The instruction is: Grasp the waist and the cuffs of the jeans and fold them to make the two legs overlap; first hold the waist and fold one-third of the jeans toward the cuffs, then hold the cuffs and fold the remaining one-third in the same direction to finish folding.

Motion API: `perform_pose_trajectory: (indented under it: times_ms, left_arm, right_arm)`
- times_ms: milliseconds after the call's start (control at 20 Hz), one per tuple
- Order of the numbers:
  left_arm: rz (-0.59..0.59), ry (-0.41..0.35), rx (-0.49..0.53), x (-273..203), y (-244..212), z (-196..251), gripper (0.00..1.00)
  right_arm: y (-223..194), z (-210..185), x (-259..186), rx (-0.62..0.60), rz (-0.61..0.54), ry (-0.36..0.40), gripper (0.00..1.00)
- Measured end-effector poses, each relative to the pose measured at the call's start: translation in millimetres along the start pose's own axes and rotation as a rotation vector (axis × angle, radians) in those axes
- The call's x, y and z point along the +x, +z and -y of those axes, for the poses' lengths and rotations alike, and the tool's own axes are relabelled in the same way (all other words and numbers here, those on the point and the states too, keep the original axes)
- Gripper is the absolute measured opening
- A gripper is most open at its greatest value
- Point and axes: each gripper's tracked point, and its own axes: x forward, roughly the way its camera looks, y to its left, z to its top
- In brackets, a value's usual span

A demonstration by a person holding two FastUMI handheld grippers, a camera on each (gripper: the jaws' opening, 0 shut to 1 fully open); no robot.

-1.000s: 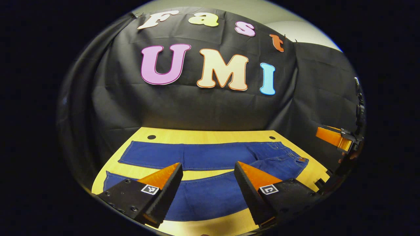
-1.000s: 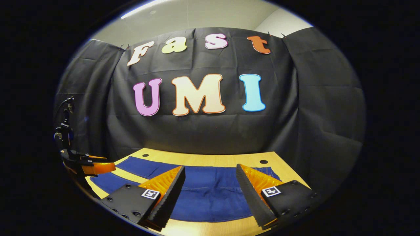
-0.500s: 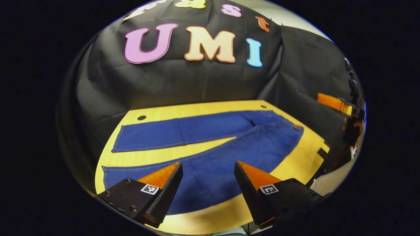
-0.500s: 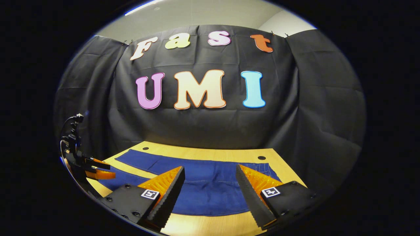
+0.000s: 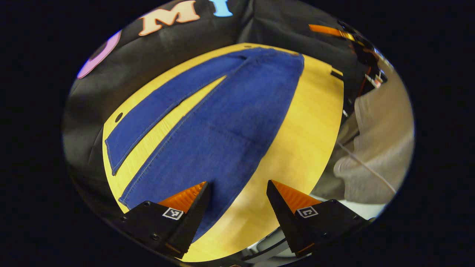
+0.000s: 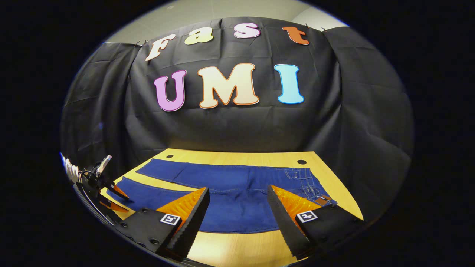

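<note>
Left gripper view, jeans (image 5: 230, 122) ahead of spread left tongs (image 5: 237, 193), right tongs (image 6: 237, 198) spread too

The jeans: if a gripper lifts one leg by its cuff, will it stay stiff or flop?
The jeans lie flat against the table, so the leg will probably droop. Denim looks thick, likely heavy for cloth. Its weave probably won't slip.
</note>
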Motion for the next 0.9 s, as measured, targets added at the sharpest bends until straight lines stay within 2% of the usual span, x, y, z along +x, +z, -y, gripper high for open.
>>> perform_pose_trajectory:
  times_ms: [300, 350, 400, 650, 800, 900]
  left_arm:
    - [-0.086, -0.045, -0.007, 8, -24, -16, 0.95]
    - [-0.096, -0.049, -0.003, 11, -25, -18, 0.95]
    - [-0.114, -0.054, 0.002, 12, -27, -19, 0.95]
    - [-0.179, -0.109, 0.033, 16, -27, -20, 0.95]
    - [-0.228, -0.113, 0.037, 18, -26, -23, 0.94]
    - [-0.243, -0.11, 0.051, 18, -26, -24, 0.8]
  right_arm:
    - [-15, 9, -4, -0.01, -0.036, -0.034, 0.97]
    - [-16, 10, -5, -0.008, -0.039, -0.036, 0.95]
    - [-17, 11, -6, -0.004, -0.043, -0.039, 0.98]
    - [-26, 18, -3, 0.021, -0.066, -0.059, 0.95]
    - [-28, 18, 1, 0.025, -0.079, -0.055, 0.97]
    - [-29, 16, 4, 0.025, -0.082, -0.047, 0.97]
